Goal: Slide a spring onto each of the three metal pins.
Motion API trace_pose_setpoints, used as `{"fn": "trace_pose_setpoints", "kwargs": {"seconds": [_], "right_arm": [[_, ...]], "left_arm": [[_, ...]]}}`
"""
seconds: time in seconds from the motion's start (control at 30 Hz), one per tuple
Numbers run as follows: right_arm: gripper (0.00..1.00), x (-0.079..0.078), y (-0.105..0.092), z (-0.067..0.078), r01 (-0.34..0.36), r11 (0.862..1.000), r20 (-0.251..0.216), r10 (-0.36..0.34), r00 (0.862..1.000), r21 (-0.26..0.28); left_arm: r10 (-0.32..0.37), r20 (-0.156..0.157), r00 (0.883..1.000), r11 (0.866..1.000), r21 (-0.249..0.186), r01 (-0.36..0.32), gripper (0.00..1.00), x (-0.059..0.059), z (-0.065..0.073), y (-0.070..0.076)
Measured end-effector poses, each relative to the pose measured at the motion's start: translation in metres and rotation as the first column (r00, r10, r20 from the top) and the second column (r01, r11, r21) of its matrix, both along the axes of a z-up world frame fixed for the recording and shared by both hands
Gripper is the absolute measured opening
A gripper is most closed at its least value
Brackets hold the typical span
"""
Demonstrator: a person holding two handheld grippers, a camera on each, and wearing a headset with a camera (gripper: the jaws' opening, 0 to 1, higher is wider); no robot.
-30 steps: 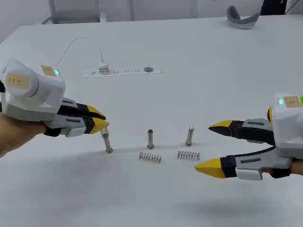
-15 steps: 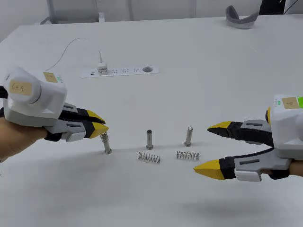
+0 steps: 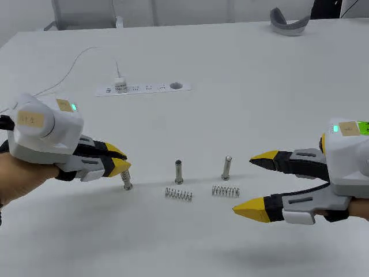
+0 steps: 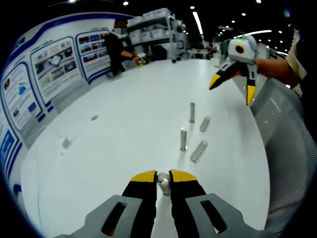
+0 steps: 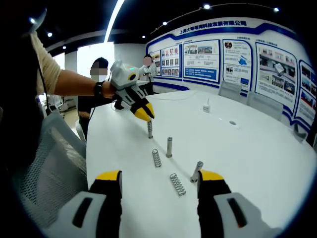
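1st spring [image 3: 125, 176] sliding down the left pin [image 3: 127, 184].
The left tongs [image 3: 124, 161], pinched almost shut on that spring, sit lower over the pin than 1 second ago, so the coil is now further down the shaft. I'd say pin 1 is nearly done. The right tongs [image 3: 245, 184] hang wide open and empty. The 2nd spring [image 3: 178, 194] and 3rd spring [image 3: 225, 191] lie loose on the tabletop [image 3: 242, 92], just in front of the middle pin [image 3: 179, 172] and right pin [image 3: 226, 167], both bare.
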State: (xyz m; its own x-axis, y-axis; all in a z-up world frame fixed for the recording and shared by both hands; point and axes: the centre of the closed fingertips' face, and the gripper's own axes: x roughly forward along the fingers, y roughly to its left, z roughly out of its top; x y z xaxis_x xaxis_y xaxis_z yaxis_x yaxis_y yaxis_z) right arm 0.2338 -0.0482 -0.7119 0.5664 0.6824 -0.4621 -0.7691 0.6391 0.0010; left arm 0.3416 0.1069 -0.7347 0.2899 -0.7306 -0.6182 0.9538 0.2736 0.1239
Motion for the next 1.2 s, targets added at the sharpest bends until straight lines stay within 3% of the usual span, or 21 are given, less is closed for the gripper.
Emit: {"fn": "trace_pose_setpoints", "kwargs": {"seconds": [1.2], "right_arm": [[0.62,0.000,0.004,-0.004,-0.008,1.000,-0.011,0.008,1.000,0.006]], "left_arm": [[-0.007,0.005,1.000,0.999,0.038,0.007,0.10,-0.002,-0.021,0.001]]}}
